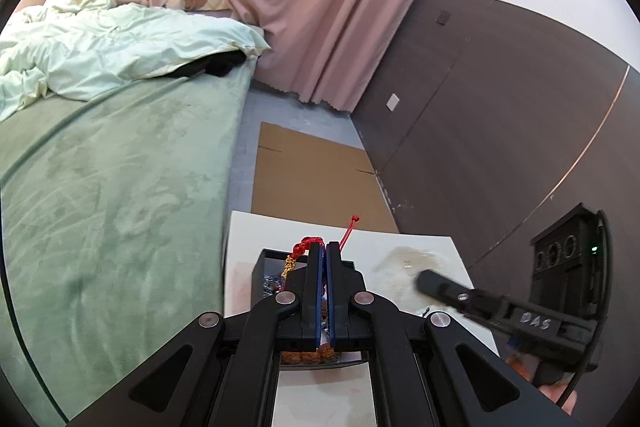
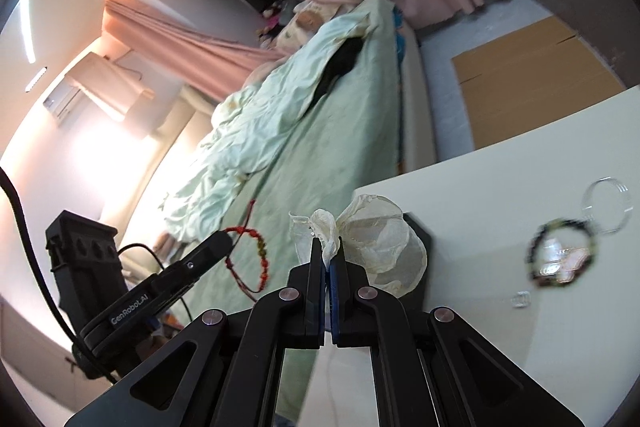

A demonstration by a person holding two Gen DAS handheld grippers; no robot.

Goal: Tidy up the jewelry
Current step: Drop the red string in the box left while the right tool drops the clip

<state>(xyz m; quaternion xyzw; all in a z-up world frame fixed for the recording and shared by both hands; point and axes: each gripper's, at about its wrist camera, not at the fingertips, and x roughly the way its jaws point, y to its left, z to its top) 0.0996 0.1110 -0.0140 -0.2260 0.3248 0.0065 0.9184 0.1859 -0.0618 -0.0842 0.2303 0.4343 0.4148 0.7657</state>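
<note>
The red cord bracelet (image 2: 250, 259) with beads dangles from the left gripper (image 2: 224, 241), whose jaws are pinched on its cord, above the green bed (image 2: 340, 155). The right gripper (image 2: 328, 247) is clamped on a cream gauze pouch (image 2: 376, 239) over the white table's (image 2: 500, 163) near edge, beside a black box (image 1: 264, 261). Farther along lie a dark bead bracelet (image 2: 560, 255), blurred, and perhaps a clear round lid (image 2: 608, 205). Flat cardboard (image 1: 308, 175) covers the floor between bed and wall.
</note>
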